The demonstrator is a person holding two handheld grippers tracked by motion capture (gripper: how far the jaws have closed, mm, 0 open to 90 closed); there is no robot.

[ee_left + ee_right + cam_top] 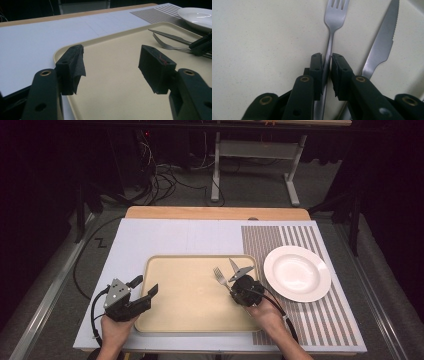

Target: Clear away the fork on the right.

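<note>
Right gripper view: right gripper (326,65) jaws clenched on fork (331,37) handle, fork lying on tray (175,305), knife (380,47) just beside. Left gripper (112,63) released, empty, at tray's left edge. Plate (297,273) right of tray, bare. Judgement: grasp made; lift and placing left.

table evenly lit, surroundings dark; gripper views soft, perhaps slightly blurred.

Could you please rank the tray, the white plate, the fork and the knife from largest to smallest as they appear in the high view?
1. Tray, clearly the largest.
2. White plate.
3. Fork and knife: both look about alike, and the right claw covers their handles, so I would not rank them.
</note>
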